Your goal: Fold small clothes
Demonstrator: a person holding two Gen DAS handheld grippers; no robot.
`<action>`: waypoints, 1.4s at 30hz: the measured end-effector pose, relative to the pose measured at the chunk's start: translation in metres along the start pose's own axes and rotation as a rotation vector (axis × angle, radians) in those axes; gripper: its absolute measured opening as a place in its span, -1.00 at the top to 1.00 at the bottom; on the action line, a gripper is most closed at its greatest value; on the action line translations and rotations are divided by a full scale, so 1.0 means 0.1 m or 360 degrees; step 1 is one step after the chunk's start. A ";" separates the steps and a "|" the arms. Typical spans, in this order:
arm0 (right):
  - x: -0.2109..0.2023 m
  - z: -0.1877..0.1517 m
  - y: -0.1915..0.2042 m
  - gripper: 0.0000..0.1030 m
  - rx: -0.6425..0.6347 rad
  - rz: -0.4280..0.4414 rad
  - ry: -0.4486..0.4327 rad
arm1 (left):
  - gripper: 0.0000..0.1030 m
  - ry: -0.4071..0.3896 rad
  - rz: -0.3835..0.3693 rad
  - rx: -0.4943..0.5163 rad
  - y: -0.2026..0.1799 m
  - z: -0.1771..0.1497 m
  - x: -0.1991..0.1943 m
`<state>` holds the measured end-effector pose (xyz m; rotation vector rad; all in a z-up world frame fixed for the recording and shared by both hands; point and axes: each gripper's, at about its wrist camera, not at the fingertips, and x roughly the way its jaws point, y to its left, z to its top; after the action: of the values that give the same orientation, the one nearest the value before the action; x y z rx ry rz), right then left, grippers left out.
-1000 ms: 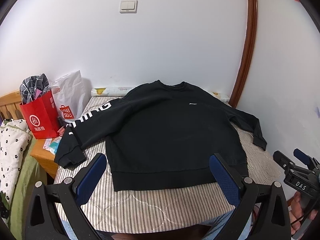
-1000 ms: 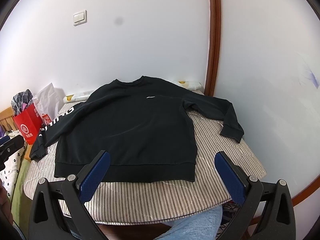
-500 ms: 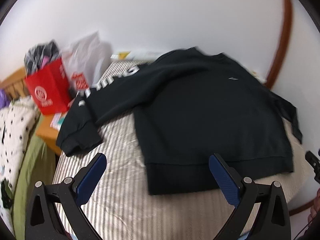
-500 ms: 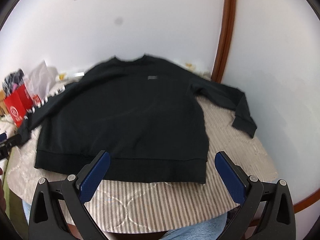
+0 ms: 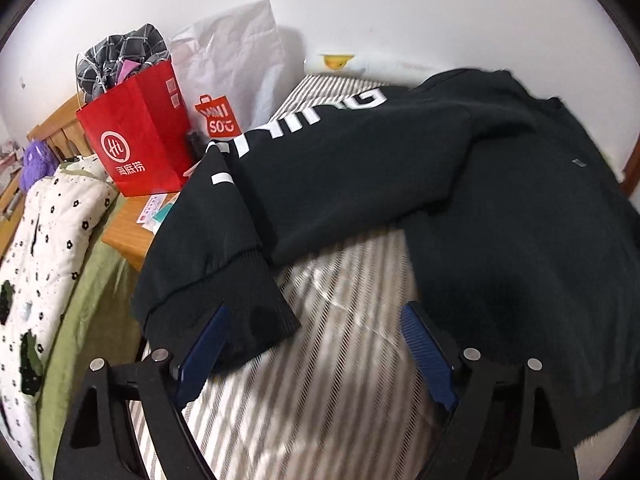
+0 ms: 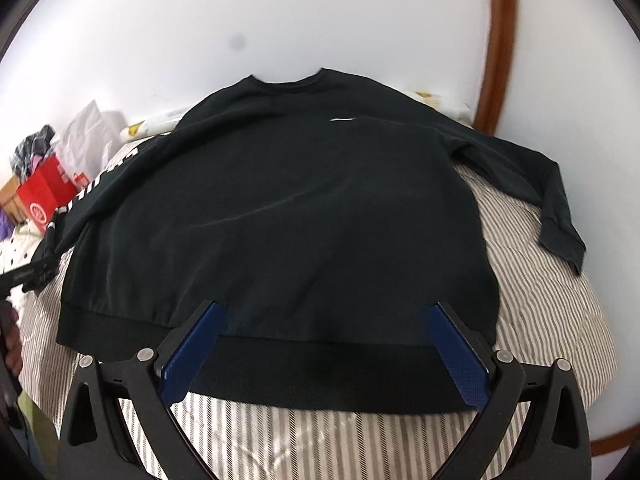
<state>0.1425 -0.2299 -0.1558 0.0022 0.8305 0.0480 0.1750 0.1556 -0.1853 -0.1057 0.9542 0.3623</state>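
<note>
Black long-sleeved sweatshirt (image 6: 288,216) spread flat, front up, on grey-striped quilted bed (image 6: 532,280); neckline toward the wall, hem nearest, sleeves out sideways. Left hand-held gripper (image 5: 316,348) wide open, over the white-lettered sleeve's ribbed cuff (image 5: 240,300), gripping nothing. Right hand-held gripper (image 6: 324,348) wide open, straddling the sweatshirt's hem band (image 6: 320,376), empty. Red paper bag (image 5: 136,132) left of the sweatshirt.

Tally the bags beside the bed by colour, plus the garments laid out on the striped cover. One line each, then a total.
Red bags: 1, the red paper bag
White bags: 1, the white shopping bag
Black garments: 1, the black sweatshirt
Total: 3
</note>
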 end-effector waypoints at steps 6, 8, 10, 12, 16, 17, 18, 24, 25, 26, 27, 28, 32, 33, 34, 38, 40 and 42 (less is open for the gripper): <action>0.10 0.14 0.18 -0.87 -0.0068 0.0070 0.0025 | -0.27 0.0047 0.0132 0.0021 0.00 0.07 0.25; 0.12 0.18 0.17 -0.87 -0.0046 0.0069 0.0035 | -0.01 0.0026 0.0186 0.0041 0.02 0.09 0.26; 0.15 0.21 0.15 -0.87 -0.0017 0.0059 0.0041 | 0.29 0.0017 0.0243 0.0059 0.03 0.10 0.27; 0.17 0.23 0.14 -0.87 0.0007 0.0050 0.0028 | 0.63 0.0023 0.0292 0.0064 0.08 0.11 0.28; 0.22 0.26 0.13 -0.87 0.0006 0.0058 0.0038 | 0.85 0.0045 0.0196 -0.0008 0.22 0.14 0.24; 0.23 0.26 0.11 -0.87 0.0011 0.0061 0.0039 | 0.86 0.0045 0.0182 -0.0019 0.23 0.15 0.21; 0.23 0.26 0.10 -0.87 0.0012 0.0060 0.0039 | 0.87 0.0040 0.0173 -0.0021 0.23 0.16 0.18; 0.24 0.24 -0.03 -0.87 0.0036 0.0068 0.0033 | 0.88 -0.0088 -0.0025 -0.0088 0.11 0.39 -0.21; 0.23 0.23 -0.09 -0.87 0.0046 0.0065 0.0029 | 0.88 -0.0113 -0.0079 -0.0091 0.04 0.47 -0.30; 0.22 0.23 -0.12 -0.87 0.0052 0.0062 0.0024 | 0.88 -0.0127 -0.0141 -0.0090 -0.04 0.54 -0.37; 0.20 0.22 -0.17 -0.87 0.0057 0.0059 0.0014 | 0.88 -0.0138 -0.0206 -0.0084 -0.13 0.61 -0.44; 0.18 0.22 -0.21 -0.87 0.0064 0.0051 0.0002 | 0.88 -0.0146 -0.0277 -0.0072 -0.24 0.68 -0.50; 0.14 0.22 -0.42 -0.87 0.0086 -0.0001 -0.0021 | 0.88 -0.0180 -0.0479 0.0022 -0.89 0.93 -0.64; 0.14 0.22 -0.48 -0.87 0.0091 -0.0010 -0.0023 | 0.88 -0.0192 -0.0501 0.0052 -1.05 0.97 -0.66; 0.14 0.22 -0.54 -0.87 0.0098 -0.0024 -0.0027 | 0.88 -0.0205 -0.0532 0.0086 -1.24 1.01 -0.68; 0.15 0.21 -0.81 -0.87 0.0154 -0.0064 -0.0033 | 0.88 -0.0211 -0.0675 0.0238 -2.04 1.08 -0.68; 0.17 0.20 -0.93 -0.87 0.0165 -0.0084 -0.0038 | 0.88 -0.0184 -0.0756 0.0305 -2.46 1.06 -0.63; 0.21 0.18 -1.00 -0.87 0.0155 -0.0116 -0.0037 | 0.88 -0.0156 -0.0804 0.0350 -2.75 0.99 -0.58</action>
<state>0.1741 -0.3286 -0.1610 0.0638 0.8083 -0.0611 0.3171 -0.0922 -0.0999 -0.1229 0.8312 -0.2018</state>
